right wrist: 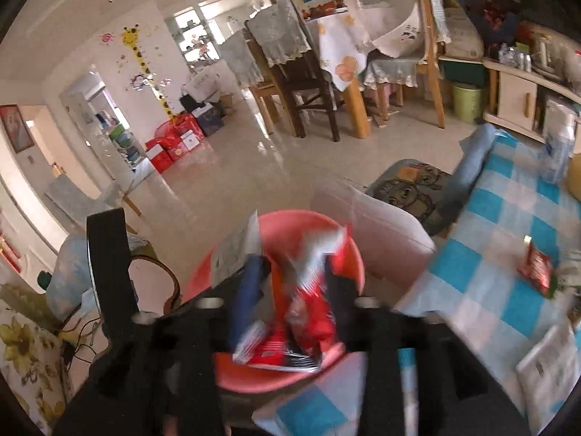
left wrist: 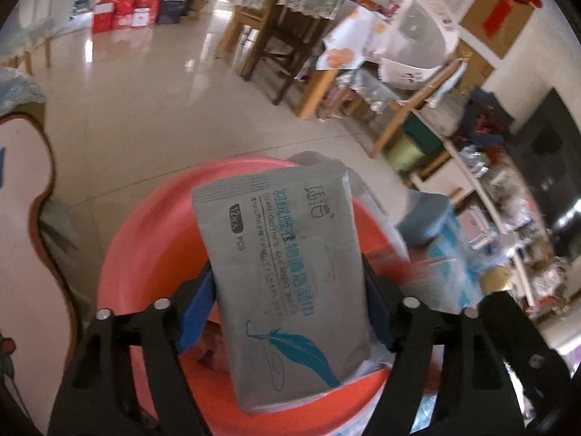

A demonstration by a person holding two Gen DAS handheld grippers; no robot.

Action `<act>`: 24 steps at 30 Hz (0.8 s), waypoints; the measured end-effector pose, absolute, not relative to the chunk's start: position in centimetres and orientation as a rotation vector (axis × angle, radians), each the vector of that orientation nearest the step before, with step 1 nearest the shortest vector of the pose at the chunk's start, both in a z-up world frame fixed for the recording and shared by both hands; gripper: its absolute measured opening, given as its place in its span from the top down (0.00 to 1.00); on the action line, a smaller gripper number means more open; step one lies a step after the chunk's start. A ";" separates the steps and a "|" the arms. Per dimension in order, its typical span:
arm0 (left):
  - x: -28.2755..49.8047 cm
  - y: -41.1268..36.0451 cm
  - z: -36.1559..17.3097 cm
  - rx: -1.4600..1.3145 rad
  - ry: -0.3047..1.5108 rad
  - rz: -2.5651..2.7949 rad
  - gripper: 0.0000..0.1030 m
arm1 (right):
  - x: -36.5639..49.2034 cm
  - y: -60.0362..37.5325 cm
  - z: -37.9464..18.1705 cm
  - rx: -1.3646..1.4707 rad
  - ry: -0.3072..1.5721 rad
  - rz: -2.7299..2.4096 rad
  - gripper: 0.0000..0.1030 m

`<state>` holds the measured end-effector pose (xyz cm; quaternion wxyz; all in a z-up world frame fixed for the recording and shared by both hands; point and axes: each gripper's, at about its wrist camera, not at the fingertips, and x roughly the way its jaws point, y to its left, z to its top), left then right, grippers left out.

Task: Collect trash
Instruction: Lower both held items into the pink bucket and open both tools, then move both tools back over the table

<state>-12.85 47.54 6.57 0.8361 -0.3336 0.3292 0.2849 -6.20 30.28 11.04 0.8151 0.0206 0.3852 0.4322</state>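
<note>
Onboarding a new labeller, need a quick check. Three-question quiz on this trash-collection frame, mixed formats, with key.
1. True or false: the grey foil wipes pack sits between the fingers of the left tool.
2. What lies under the right tool? A) round red plastic basin B) cardboard box C) wicker basket
3. On what does the small red snack wrapper lie?
Key: 1 true; 2 A; 3 the blue-and-white checked cloth.

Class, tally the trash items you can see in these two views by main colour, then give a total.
Grey: 1, the wipes pack
Red: 2, the wrapper over the basin and the packet on the checked cloth
Total: 3
</note>
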 end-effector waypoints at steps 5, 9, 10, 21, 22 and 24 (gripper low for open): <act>-13.1 47.0 7.5 -0.625 0.627 0.660 0.15 | -6.3 27.1 10.9 0.058 0.766 0.821 0.19; -12.4 44.8 8.8 -0.552 0.562 0.618 0.14 | -6.8 23.4 10.5 0.024 0.754 0.722 0.16; -12.3 44.0 9.2 -0.530 0.539 0.591 0.11 | -6.9 22.7 10.3 0.016 0.755 0.708 0.16; -9.9 33.4 12.0 -0.171 0.404 0.327 0.10 | -11.2 14.5 7.6 -0.043 0.762 0.566 0.10; -9.5 32.4 12.0 -0.127 0.429 0.328 0.10 | -11.6 13.9 7.4 -0.048 0.763 0.562 0.10; -8.7 31.0 12.0 -0.082 0.467 0.310 0.10 | -12.2 13.0 7.2 -0.059 0.765 0.548 0.09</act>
